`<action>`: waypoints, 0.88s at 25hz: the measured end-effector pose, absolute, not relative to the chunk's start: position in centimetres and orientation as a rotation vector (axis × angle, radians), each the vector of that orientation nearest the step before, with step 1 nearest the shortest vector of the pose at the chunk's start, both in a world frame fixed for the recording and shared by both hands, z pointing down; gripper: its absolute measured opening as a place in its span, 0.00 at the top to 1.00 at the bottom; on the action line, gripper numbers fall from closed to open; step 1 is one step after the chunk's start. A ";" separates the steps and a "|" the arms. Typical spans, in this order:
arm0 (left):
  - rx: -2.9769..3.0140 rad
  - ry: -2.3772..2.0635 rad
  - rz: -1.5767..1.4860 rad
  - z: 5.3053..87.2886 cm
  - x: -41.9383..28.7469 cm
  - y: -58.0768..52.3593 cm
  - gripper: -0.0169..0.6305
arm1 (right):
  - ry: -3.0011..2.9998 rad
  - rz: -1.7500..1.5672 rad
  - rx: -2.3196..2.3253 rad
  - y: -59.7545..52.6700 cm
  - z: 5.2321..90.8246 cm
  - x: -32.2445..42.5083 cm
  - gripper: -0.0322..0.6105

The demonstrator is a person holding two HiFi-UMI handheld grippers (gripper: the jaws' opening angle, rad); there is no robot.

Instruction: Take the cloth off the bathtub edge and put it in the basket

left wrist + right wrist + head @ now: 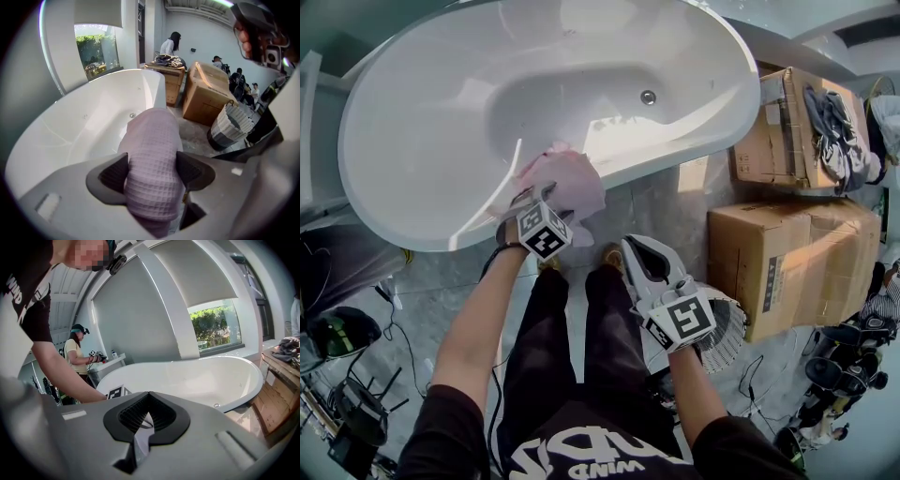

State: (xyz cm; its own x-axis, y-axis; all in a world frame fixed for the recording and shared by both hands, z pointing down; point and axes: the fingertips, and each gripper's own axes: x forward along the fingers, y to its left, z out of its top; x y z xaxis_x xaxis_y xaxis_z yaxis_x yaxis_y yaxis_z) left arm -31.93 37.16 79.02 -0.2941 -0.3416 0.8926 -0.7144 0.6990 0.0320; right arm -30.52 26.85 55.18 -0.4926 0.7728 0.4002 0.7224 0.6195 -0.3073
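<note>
Your left gripper (151,172) is clamped on the lilac waffle cloth (152,136) right at the bathtub edge (667,157), so lift it clear before swinging to the basket (228,125); right gripper (146,417) is closed on nothing, keep it aside

The left arm (473,328) reaches forward, bare below a short black sleeve. Its left gripper (152,174) has both dark pads (108,176) pressed against the sides of a bunched pink cloth (150,133), clamping it. The right arm (694,394) is bent and held nearer the body. The right gripper (147,416) points forward, its jaws closed together at the tips with nothing between them.
</note>
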 end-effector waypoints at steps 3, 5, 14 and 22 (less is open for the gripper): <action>0.827 -1.880 0.441 79.3 -32.1 37.3 0.50 | -2.340 0.135 -1.165 26.5 55.4 -30.7 0.94; 0.845 -1.865 0.425 79.3 -32.1 37.3 0.52 | -2.341 0.135 -1.161 26.4 55.4 -30.7 0.94; 0.882 -1.824 0.425 79.0 -31.7 37.3 0.59 | -2.333 0.138 -1.152 26.5 55.6 -30.8 0.94; 0.895 -1.831 0.380 77.6 -31.6 37.7 0.64 | -2.333 0.133 -1.156 26.7 55.1 -31.4 0.94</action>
State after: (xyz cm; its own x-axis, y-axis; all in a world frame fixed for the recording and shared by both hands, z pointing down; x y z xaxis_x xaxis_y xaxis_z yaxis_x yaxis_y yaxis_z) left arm -31.58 37.73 77.59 -0.2051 -0.4043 0.8914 -0.7256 0.6740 0.1387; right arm -31.42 26.73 55.14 -0.4950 0.7641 0.4136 0.7122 0.6295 -0.3105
